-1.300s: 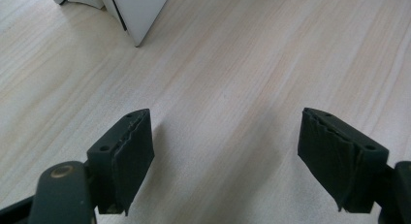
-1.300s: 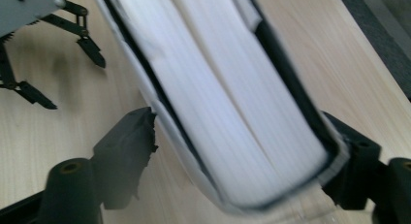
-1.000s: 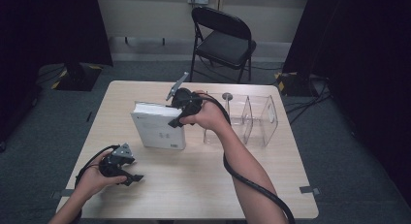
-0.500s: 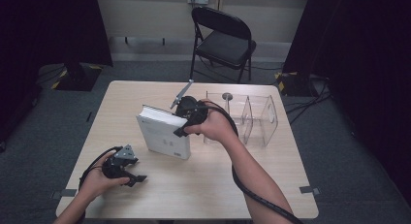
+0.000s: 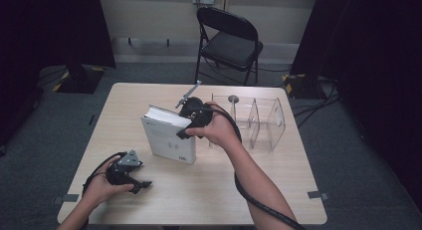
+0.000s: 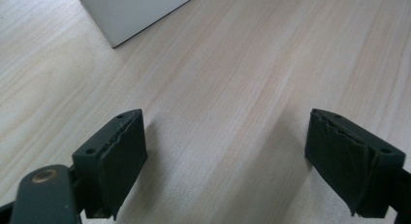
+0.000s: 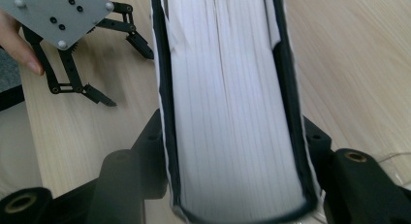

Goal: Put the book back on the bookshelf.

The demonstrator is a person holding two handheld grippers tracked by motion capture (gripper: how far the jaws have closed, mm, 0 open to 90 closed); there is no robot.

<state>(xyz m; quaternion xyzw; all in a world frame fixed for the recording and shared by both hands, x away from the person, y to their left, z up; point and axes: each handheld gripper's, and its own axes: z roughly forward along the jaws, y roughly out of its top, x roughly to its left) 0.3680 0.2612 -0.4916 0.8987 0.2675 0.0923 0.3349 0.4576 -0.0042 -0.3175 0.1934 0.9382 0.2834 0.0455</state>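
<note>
Right gripper (image 5: pixel 185 126): your jaws straddle the thick white book (image 5: pixel 168 136) at its page edge, one jaw on each cover, seen plainly in the right gripper view, where the page block (image 7: pixel 232 103) runs up between them. The jaws have just been opening a little with the book between them, yet the pads sit against both covers, so I read the grip as holding.

The book is tipped up on the counter (image 5: pixel 209 200), lower edge on the wood, front cover leaning toward you, just left of the clear acrylic divider rack (image 5: pixel 259 121). The rack stands near the counter's far right part, its slots showing nothing inside.

Left gripper (image 5: pixel 130 176): jaws wide apart with nothing between them, low over bare wood at the near left. In the left gripper view, a corner of the book (image 6: pixel 131 10) lies ahead of it, well apart from the jaws.

Step in hand, as I judge it: raising the book upright, most likely bound for a slot in the rack. The next move calls for you to firm the grip before lifting, since the book looks heavy for a hold at one edge. Then carry it right and line the spine with a slot. Bring the left gripper in to steady the rack or the lower edge if it sways.

Behind the counter, a black folding chair (image 5: pixel 229 41).
</note>
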